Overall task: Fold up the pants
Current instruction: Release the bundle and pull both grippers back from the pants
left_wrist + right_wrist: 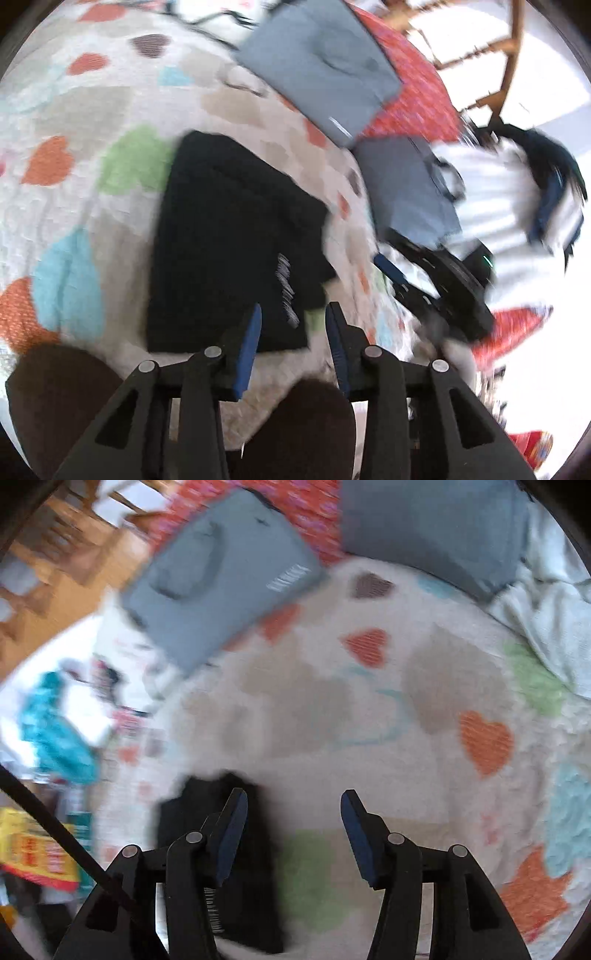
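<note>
Black pants lie folded into a flat rectangle on a heart-patterned blanket, with white lettering near their right edge. My left gripper is open and empty, hovering over the pants' near right corner. In the right wrist view the pants show at lower left, partly behind the left finger. My right gripper is open and empty above the blanket, just right of the pants. My right gripper also shows blurred in the left wrist view.
Folded grey garments lie on the blanket's far side, by red fabric. They show in the right wrist view too. A wooden chair, teal cloth and a yellow package sit off the blanket.
</note>
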Tool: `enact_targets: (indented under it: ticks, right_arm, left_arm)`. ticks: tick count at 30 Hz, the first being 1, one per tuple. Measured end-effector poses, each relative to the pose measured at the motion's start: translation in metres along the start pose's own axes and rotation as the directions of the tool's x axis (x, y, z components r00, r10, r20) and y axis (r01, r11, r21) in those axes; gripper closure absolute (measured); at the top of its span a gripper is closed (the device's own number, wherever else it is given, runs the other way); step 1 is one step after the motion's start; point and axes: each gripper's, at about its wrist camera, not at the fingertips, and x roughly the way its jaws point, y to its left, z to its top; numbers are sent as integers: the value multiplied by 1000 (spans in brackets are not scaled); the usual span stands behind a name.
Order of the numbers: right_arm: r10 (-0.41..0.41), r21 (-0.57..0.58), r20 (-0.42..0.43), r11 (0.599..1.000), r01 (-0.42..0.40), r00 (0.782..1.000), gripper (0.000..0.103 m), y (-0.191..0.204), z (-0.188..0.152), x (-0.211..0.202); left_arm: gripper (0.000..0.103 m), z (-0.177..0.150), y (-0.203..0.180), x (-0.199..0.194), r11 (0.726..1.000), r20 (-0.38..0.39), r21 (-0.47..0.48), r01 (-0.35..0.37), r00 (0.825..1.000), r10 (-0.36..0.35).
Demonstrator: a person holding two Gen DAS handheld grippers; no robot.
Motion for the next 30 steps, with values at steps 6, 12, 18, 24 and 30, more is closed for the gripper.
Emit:
enact_targets:
  ticks: [6, 12, 18, 24, 30]
  right_arm:
    - [265, 66, -189, 964, -257, 945, 45, 28, -34, 66]
    - [233, 188, -160, 961, -202, 959, 49, -9, -60, 95]
    - [326, 300, -130, 913, -277, 936, 50, -29, -57, 95]
    - [341, 252, -111, 918, -306, 933, 53, -32, -59, 90]
    - [276, 143, -124, 955, -258, 953, 52, -18, -61, 88]
  left_arm:
    - [69, 13, 37, 28, 993, -23, -28, -112, 993, 111]
    - [69, 11, 44, 38, 995, -28, 19, -103, 994, 103]
    - [68, 21, 33, 26, 996, -38, 63, -60, 997, 63]
    - [67, 76, 49, 27, 992, 43, -23, -127, 991, 127]
    - [66, 103, 52, 82, 929, -18, 45, -368, 929, 369]
